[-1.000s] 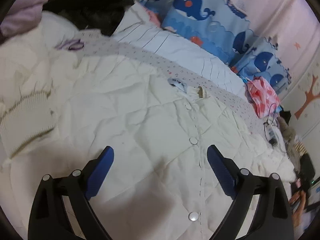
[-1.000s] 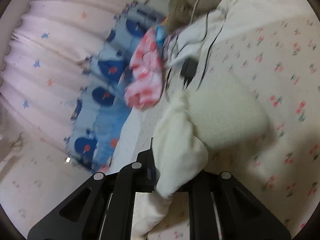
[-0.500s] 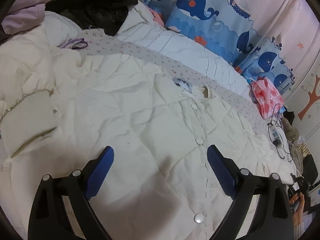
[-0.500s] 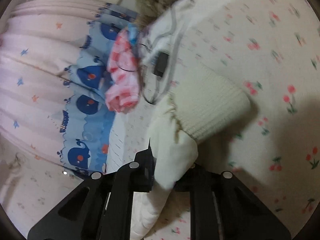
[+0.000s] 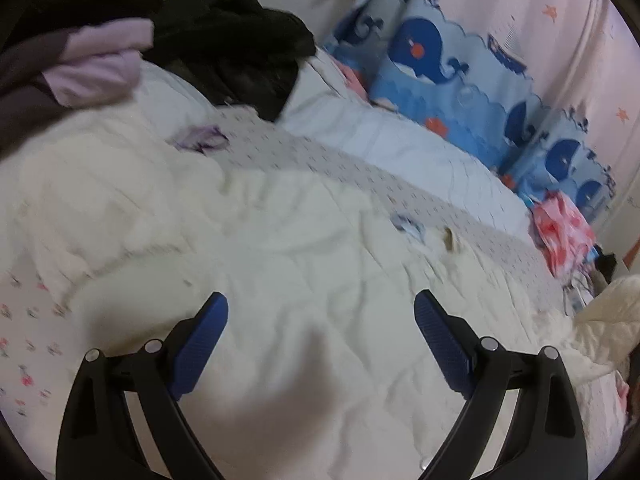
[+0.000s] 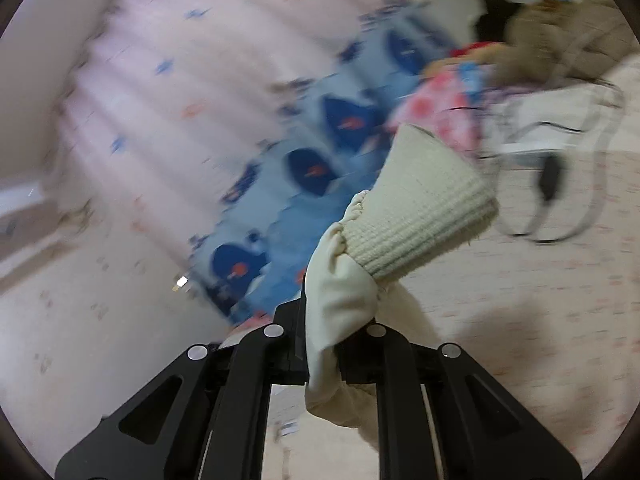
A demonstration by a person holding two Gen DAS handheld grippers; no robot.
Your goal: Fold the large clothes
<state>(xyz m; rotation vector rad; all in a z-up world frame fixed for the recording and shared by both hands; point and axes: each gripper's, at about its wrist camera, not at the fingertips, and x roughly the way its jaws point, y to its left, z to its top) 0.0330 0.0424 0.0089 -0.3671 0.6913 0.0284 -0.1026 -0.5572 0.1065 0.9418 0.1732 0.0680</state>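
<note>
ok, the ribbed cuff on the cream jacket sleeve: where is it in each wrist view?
Left wrist: a raised cream sleeve shows at the right edge, but too blurred to pick out the cuff.
Right wrist: ribbed cuff centre-right, just beyond the right gripper, whose jaws pinch the sleeve.
Shared landmark: whale-print curtain.
</note>
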